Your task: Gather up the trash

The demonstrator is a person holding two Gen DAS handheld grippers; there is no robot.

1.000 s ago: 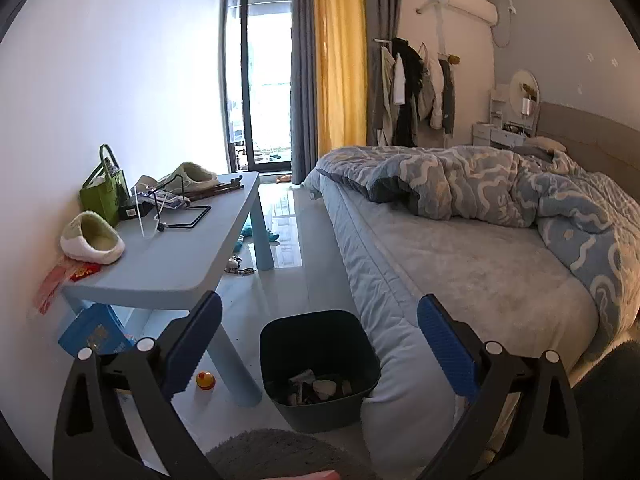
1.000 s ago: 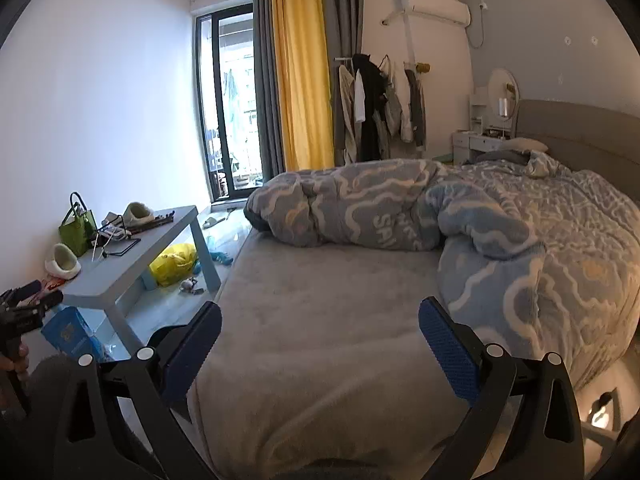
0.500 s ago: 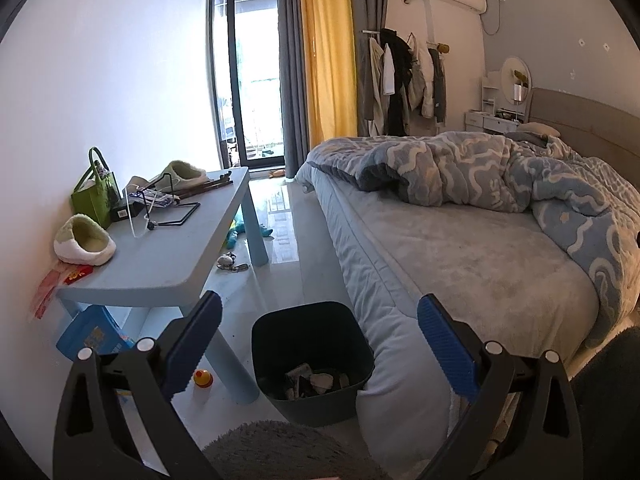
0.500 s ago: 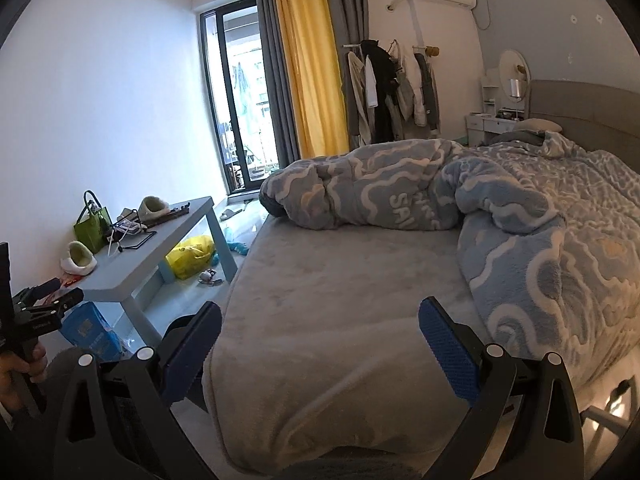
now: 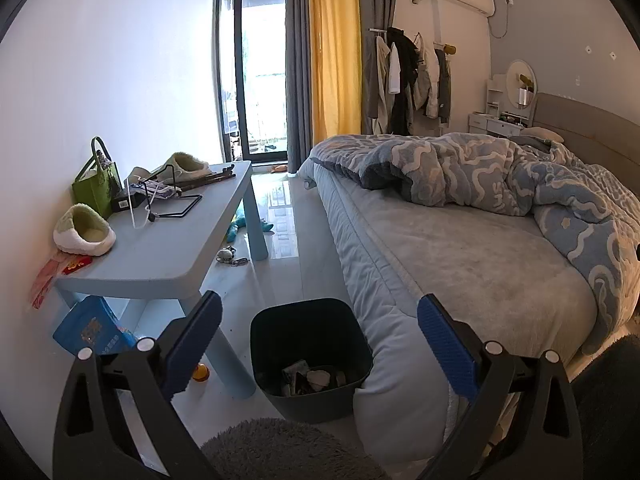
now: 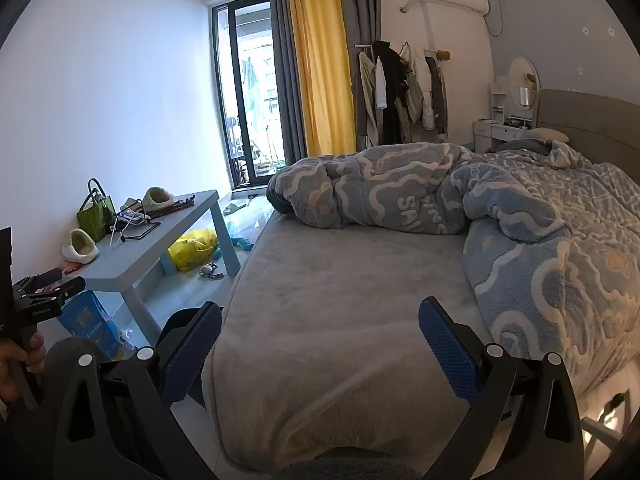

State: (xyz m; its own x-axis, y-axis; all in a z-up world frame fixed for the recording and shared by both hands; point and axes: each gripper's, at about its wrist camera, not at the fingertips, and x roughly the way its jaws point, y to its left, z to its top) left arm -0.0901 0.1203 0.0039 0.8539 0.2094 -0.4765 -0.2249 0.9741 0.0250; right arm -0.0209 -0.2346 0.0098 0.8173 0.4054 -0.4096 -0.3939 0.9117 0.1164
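Both views have swung a little leftward since a second ago, so the window and white wall fill more of each picture; both grippers remain empty.

Nearest in the left wrist view, the left gripper (image 5: 319,342) has its blue-padded fingers spread wide, nothing between them. Just beyond stands the dark trash bin (image 5: 276,322) on the floor, touching the bed (image 5: 472,256) edge, with crumpled scraps (image 5: 314,376) lying at its bottom. A small orange ball (image 5: 201,372) sits by the blue table (image 5: 160,256) leg. Farther off lie slippers and a green bag (image 5: 96,184). The right gripper (image 6: 320,342), fingers likewise spread, hovers over the bed's foot; a yellow bag (image 6: 194,249) lies under the table.
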